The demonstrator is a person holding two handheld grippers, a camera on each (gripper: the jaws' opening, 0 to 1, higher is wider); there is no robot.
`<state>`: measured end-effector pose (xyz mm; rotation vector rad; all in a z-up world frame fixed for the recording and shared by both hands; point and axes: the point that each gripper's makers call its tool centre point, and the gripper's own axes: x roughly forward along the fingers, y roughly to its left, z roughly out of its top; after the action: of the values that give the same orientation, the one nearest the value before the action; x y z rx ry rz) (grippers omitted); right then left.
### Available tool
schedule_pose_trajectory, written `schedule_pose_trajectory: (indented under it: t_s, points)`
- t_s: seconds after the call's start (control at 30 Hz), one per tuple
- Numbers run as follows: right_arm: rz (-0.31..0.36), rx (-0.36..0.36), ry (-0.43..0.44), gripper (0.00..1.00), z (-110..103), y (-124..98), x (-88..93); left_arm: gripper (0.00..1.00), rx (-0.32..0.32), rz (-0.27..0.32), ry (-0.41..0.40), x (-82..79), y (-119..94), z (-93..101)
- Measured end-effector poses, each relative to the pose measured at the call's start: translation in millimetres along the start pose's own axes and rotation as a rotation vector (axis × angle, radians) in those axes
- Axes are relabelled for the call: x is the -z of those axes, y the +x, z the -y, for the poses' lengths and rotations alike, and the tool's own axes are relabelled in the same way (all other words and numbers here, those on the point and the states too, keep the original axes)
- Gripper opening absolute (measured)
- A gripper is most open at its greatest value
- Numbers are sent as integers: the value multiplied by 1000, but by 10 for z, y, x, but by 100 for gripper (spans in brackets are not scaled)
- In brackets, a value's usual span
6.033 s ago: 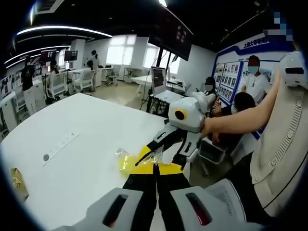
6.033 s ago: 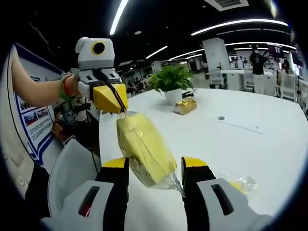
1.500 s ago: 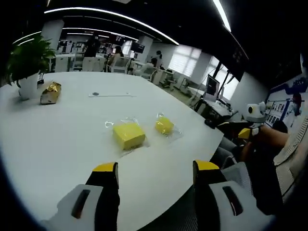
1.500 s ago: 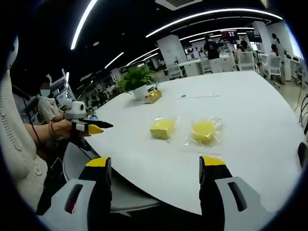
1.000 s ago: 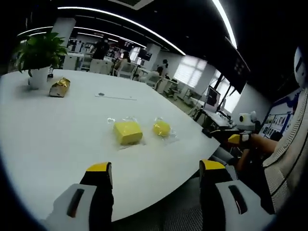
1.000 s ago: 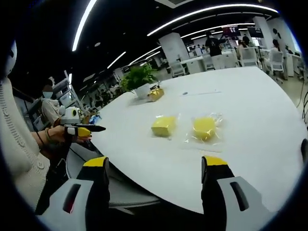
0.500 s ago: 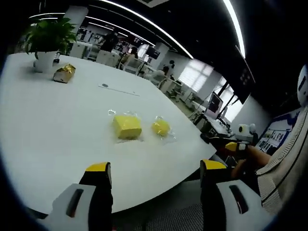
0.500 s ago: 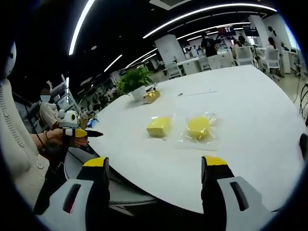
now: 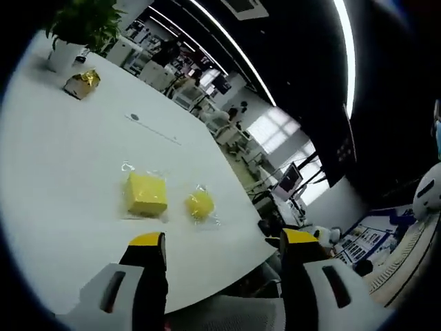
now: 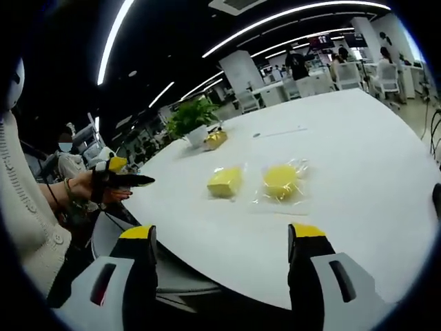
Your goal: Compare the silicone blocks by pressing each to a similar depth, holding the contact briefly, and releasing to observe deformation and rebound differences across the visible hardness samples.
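Observation:
Two yellow silicone blocks in clear bags lie side by side on the white table [image 9: 62,158]. The square block [image 9: 146,194] is on the left and the round block [image 9: 198,205] on the right. My left gripper [image 9: 224,241] is open and held off the table's near edge, well short of both. In the right gripper view the square block [image 10: 224,181] and the round block [image 10: 279,181] lie mid-table. My right gripper [image 10: 224,234] is open, back from the edge, with nothing between its jaws. The left gripper [image 10: 120,179] shows at the left, held in a hand.
A potted plant [image 9: 79,24] and a gold-wrapped object [image 9: 81,81] stand at the table's far side, as do the plant [image 10: 191,114] and gold object [image 10: 215,139] in the right gripper view. People and desks fill the office behind. A person's sleeve [image 10: 24,207] is at the left.
Six seconds ago both grippers held a bagged block in the air; both bags now lie on the table. Since then the left gripper view has tilted and that gripper has risen slightly.

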<state>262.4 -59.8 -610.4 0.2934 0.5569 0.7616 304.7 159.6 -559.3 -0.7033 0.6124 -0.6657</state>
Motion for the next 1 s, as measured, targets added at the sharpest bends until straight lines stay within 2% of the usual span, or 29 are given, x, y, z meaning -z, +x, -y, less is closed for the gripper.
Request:
schedule_pose_trajectory:
  t_s: [0.2,0.43,0.57,0.67,1.0]
  points:
    - [-10,-13,-1,73,70,35,-37,71,-1,-5,-25,-144,379,30]
    - [-14,-28,3,72,125,60,-70,69,-17,-21,-89,-291,882,-59]
    - [-19,-29,8,72,156,52,-54,69,-24,-69,-78,-253,1152,-84]
    - [-27,-29,16,72,179,26,-15,70,-17,-102,-99,-209,1365,-104]
    - [-43,-18,45,72,265,-29,57,70,-65,-94,-211,-249,1853,-359]
